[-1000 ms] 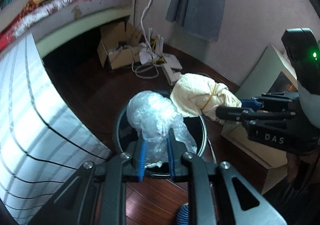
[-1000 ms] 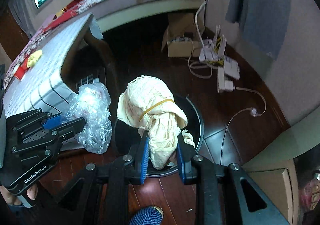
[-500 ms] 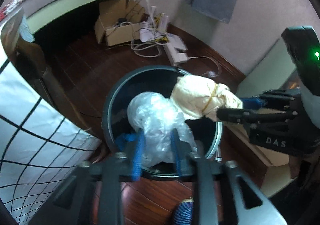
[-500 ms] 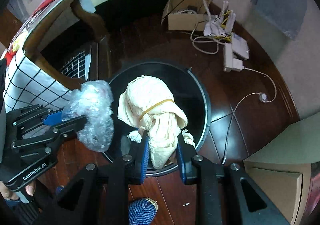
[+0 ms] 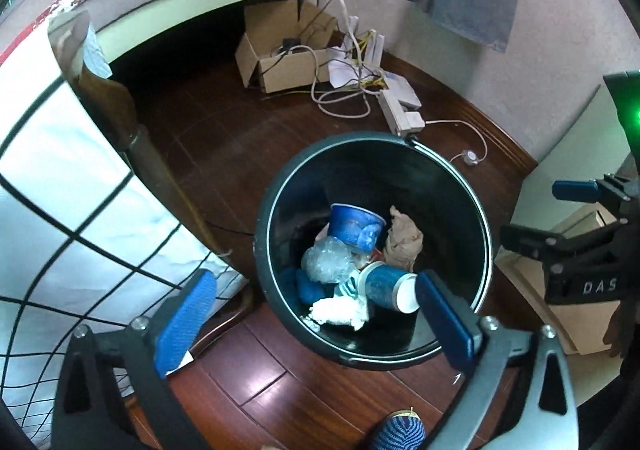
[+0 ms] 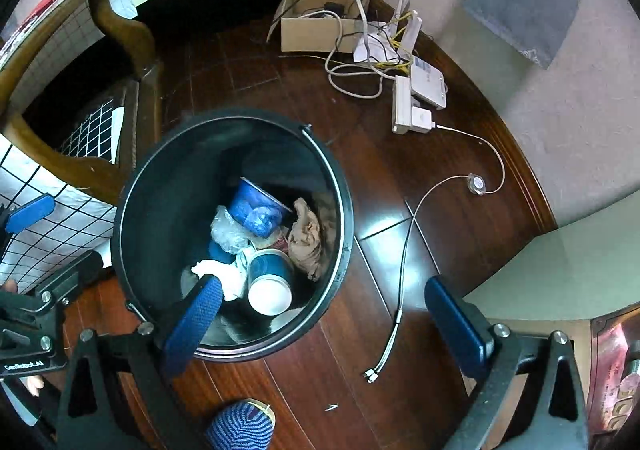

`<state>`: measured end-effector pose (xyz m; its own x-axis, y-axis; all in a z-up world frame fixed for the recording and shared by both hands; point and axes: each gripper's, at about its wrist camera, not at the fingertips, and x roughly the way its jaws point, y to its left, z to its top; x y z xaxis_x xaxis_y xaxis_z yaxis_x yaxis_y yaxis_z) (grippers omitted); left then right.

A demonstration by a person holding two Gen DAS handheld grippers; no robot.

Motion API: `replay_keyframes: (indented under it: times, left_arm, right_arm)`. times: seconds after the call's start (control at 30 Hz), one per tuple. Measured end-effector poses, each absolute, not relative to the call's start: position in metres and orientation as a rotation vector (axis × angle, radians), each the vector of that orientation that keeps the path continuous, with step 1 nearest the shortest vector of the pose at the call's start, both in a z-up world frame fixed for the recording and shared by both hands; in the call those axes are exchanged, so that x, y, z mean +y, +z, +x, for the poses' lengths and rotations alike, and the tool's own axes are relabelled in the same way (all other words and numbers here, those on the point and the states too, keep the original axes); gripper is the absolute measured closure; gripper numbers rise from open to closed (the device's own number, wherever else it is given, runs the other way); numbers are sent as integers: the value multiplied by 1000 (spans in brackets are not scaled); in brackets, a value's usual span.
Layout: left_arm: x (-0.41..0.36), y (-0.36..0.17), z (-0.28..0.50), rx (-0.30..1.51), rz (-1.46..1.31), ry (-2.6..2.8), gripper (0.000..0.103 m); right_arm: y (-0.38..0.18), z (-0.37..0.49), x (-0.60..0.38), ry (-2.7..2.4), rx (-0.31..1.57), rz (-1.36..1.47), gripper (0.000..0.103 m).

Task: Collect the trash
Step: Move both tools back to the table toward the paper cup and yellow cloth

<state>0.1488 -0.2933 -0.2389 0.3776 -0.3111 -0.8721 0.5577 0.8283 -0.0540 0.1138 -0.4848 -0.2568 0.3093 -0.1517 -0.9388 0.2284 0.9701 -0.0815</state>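
A black round trash bin (image 5: 476,210) stands on the dark wood floor; it also shows in the right wrist view (image 6: 132,186). Inside lie a clear plastic bag (image 5: 326,262), a crumpled tan bundle (image 5: 404,242), two blue paper cups (image 5: 354,224) and white tissue (image 5: 340,312). My left gripper (image 5: 316,306) is open and empty above the bin's near rim. My right gripper (image 6: 328,310) is open and empty, its left finger over the bin's near rim, its right finger over the floor.
A table with a white checked cloth (image 5: 60,190) stands left of the bin. A cardboard box (image 5: 276,50), tangled cables and a power strip (image 6: 404,106) lie on the floor beyond. A loose cable (image 6: 404,262) runs right of the bin. A pale cabinet (image 6: 560,270) is right.
Both grippers have opened and let go: the clear plastic bag and the tan bundle have dropped into the bin. Both grippers sit lower over the bin.
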Motion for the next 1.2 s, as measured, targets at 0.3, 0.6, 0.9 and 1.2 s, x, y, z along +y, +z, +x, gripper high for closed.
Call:
replay_keyframes:
  times: [0.3, 0.6, 0.9, 1.2]
  left_arm:
    - [-291, -224, 144, 1021, 269, -560, 3]
    - [-281, -198, 135, 976, 257, -558, 3]
    - [-260, -161, 123, 915, 222, -552, 3]
    - [-214, -119, 119, 832, 163, -496, 3]
  right_arm:
    - [-242, 109, -476, -249, 1186, 76, 1]
    - [-215, 98, -467, -255, 1121, 106, 1]
    - [-179, 89, -447, -245, 1054, 108, 1]
    - [-142, 97, -416, -200, 980, 79, 1]
